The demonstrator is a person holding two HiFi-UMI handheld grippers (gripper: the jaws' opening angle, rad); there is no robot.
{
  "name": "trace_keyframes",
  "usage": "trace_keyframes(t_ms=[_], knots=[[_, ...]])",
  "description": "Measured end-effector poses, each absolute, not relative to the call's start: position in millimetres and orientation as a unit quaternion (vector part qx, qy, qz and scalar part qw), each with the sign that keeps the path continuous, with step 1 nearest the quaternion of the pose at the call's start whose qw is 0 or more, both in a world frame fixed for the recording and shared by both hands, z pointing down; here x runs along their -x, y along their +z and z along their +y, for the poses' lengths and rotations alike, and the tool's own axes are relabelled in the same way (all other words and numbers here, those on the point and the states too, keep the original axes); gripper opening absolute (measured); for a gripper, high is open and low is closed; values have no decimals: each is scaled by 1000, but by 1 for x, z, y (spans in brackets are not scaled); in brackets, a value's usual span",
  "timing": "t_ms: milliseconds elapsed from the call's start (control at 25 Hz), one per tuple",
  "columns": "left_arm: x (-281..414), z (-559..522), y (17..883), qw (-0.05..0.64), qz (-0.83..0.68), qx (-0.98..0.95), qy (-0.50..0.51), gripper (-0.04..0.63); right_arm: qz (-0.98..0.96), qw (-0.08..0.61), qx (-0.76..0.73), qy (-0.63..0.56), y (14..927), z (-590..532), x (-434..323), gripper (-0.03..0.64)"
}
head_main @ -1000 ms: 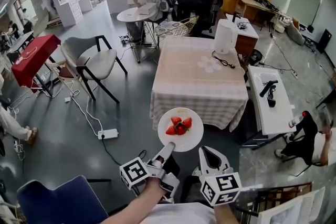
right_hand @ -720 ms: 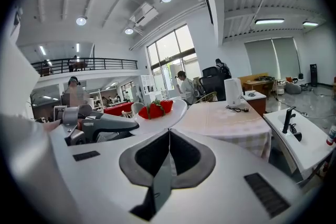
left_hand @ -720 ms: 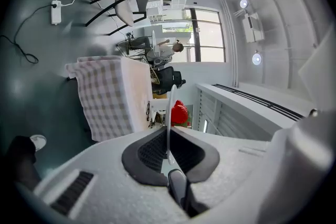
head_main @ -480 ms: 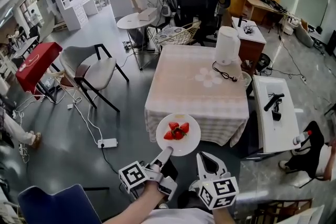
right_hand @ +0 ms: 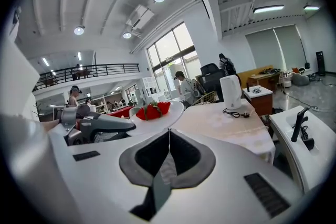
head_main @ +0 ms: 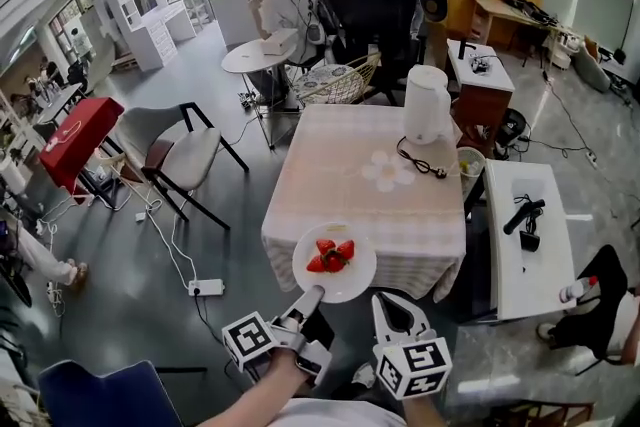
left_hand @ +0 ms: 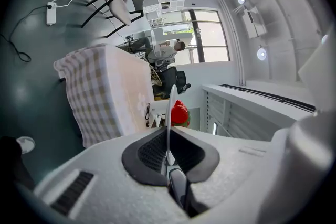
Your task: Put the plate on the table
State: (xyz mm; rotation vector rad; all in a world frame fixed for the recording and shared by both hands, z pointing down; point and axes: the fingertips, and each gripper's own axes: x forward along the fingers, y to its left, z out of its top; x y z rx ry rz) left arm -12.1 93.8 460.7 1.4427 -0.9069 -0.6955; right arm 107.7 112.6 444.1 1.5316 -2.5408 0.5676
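Note:
A white plate (head_main: 335,260) with red strawberries (head_main: 331,255) hangs level in the air just before the near edge of the checked-cloth table (head_main: 370,185). My left gripper (head_main: 308,298) is shut on the plate's near rim. In the left gripper view the plate (left_hand: 170,113) shows edge-on between the closed jaws, with a strawberry (left_hand: 180,113) beyond. My right gripper (head_main: 385,305) is to the right of it, shut and empty; its view shows the plate (right_hand: 157,115) at its left and the table (right_hand: 220,118) ahead.
A white kettle (head_main: 425,105) and its cable (head_main: 420,163) stand at the table's far right. A narrow white side table (head_main: 525,220) is to the right, a grey chair (head_main: 180,140) to the left, a power strip (head_main: 207,287) on the floor, and a seated person (head_main: 270,5) beyond.
The view has come closer to the checked table. The plate stays in my left gripper, and both grippers keep their places relative to me.

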Motion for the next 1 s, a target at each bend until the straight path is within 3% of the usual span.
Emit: trace_keyframes(t_ms=[400,1000], knots=[[-15,67,460,603,-396,-623,-302,17,-842,59,-502,188,443,82,-134,5],[14,-22,499,639,-374,-612,-278,17,-822,98,-526,194,465,2,-97,5]])
